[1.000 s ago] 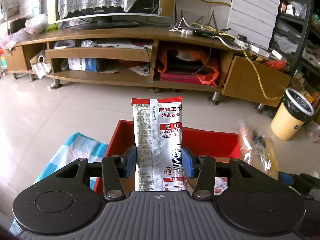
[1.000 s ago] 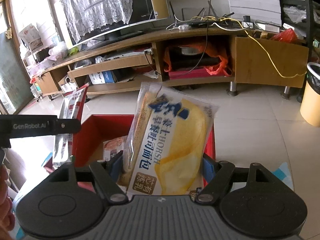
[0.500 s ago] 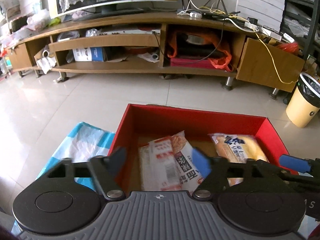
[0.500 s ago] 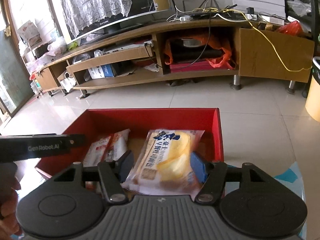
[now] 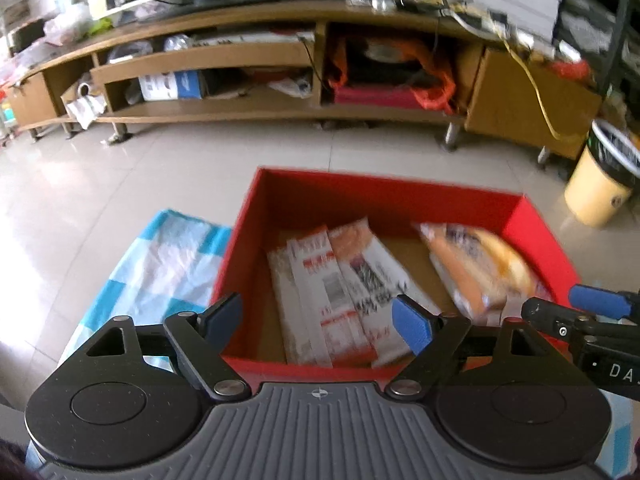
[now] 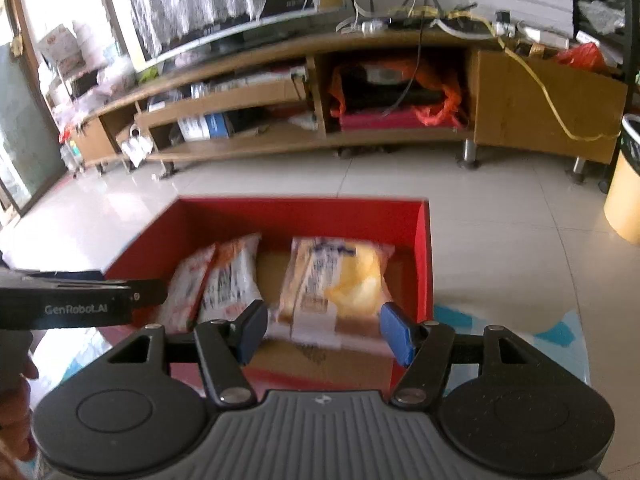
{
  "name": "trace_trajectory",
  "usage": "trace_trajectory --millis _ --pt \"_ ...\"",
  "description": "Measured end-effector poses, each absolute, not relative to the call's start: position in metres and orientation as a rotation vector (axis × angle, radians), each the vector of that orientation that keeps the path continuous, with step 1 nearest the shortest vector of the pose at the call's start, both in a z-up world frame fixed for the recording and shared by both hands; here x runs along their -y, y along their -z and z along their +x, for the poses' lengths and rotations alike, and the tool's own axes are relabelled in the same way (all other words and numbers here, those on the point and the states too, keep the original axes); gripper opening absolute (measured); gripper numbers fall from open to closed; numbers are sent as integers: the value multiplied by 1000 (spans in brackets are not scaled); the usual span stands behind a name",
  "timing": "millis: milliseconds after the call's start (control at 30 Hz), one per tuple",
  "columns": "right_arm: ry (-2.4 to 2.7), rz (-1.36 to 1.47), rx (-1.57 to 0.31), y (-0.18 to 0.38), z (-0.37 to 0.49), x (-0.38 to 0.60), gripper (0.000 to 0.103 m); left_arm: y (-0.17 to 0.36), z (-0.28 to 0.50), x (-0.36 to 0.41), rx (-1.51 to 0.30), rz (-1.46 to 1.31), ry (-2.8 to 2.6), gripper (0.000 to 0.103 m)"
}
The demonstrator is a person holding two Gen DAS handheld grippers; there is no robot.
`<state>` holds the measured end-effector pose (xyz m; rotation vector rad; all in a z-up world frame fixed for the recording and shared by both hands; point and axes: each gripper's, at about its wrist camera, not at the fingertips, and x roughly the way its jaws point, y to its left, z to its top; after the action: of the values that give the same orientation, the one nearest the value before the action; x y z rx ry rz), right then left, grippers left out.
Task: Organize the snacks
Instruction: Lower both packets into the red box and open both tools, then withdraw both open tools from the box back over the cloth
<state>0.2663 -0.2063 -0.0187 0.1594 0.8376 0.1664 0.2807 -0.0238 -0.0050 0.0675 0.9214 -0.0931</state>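
Observation:
A red box (image 5: pixel 384 196) stands on the floor; it also shows in the right wrist view (image 6: pixel 304 210). Inside lie red and white snack packets (image 5: pixel 340 284) on the left and a yellow bread bag (image 5: pixel 480 268) on the right. The same packets (image 6: pixel 224 276) and bread bag (image 6: pixel 336 284) show in the right wrist view. My left gripper (image 5: pixel 318 320) is open and empty above the box's near edge. My right gripper (image 6: pixel 324 330) is open and empty just above the bread bag. The right gripper's arm (image 5: pixel 580 320) shows at the left view's right edge.
A blue and white checked cloth (image 5: pixel 160 260) lies under and left of the box. A long wooden TV stand (image 5: pixel 280 64) with cluttered shelves runs across the back. A yellow bin (image 5: pixel 604 184) stands at the far right. Pale tiled floor surrounds the box.
Both grippers opened and let go: the red and white packet and the bread bag dropped into the red box. Both grippers have since drawn back slightly.

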Motion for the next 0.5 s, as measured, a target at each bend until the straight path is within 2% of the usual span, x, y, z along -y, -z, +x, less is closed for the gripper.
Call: trace_trajectory --millis 500 --pt "-220 193 -963 24 254 218 62 9 256 16 -1012 46 143 86"
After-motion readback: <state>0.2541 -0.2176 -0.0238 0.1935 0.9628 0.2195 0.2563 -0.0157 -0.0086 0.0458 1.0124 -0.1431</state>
